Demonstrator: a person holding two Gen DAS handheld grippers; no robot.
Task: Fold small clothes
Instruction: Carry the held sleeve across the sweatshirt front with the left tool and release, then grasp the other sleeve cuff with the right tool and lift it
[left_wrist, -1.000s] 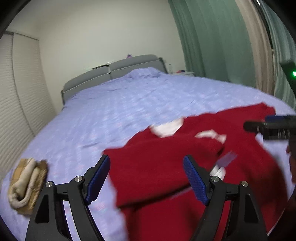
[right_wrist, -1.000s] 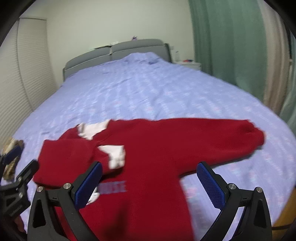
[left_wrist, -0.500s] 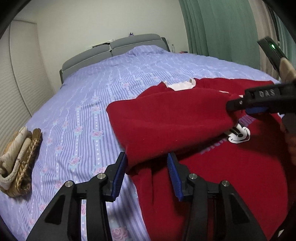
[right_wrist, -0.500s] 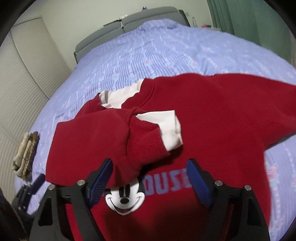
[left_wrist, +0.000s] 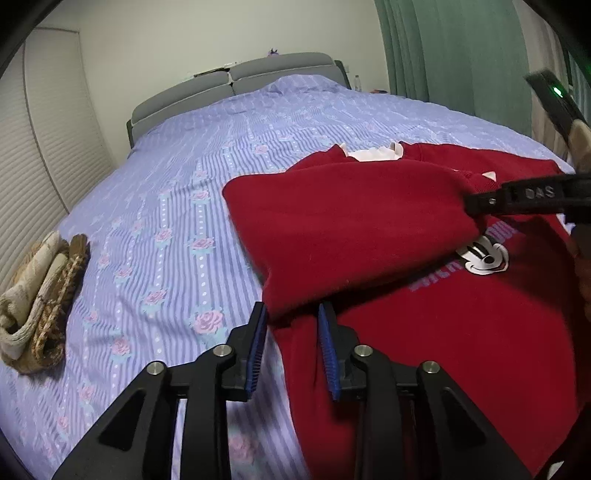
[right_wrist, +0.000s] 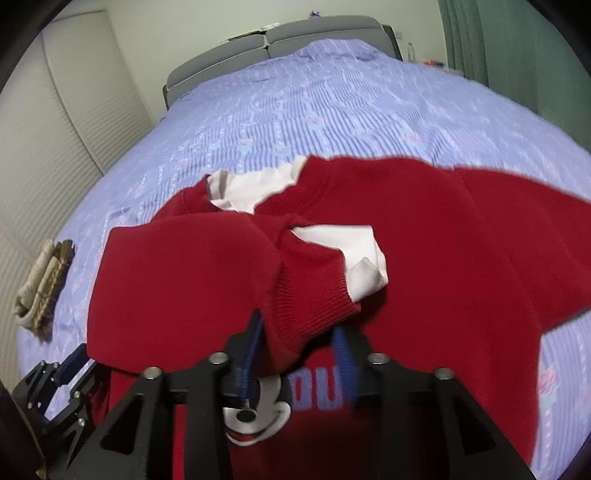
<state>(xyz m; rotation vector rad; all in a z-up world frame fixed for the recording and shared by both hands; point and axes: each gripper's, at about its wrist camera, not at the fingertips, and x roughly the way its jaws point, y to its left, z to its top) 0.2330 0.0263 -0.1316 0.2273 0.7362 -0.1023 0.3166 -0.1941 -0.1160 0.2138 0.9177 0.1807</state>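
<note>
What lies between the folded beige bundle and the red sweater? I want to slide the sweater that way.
Only bare floral bedsheet separates the beige bundle from the red sweater; the left wrist view shows it best.

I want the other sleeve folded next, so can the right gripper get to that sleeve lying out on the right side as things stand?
Probably not yet. The right gripper looks closed on the folded sleeve's cuff, so it must release first. Otherwise the outstretched sleeve lies flat on the bedspread with nothing over it.
</note>
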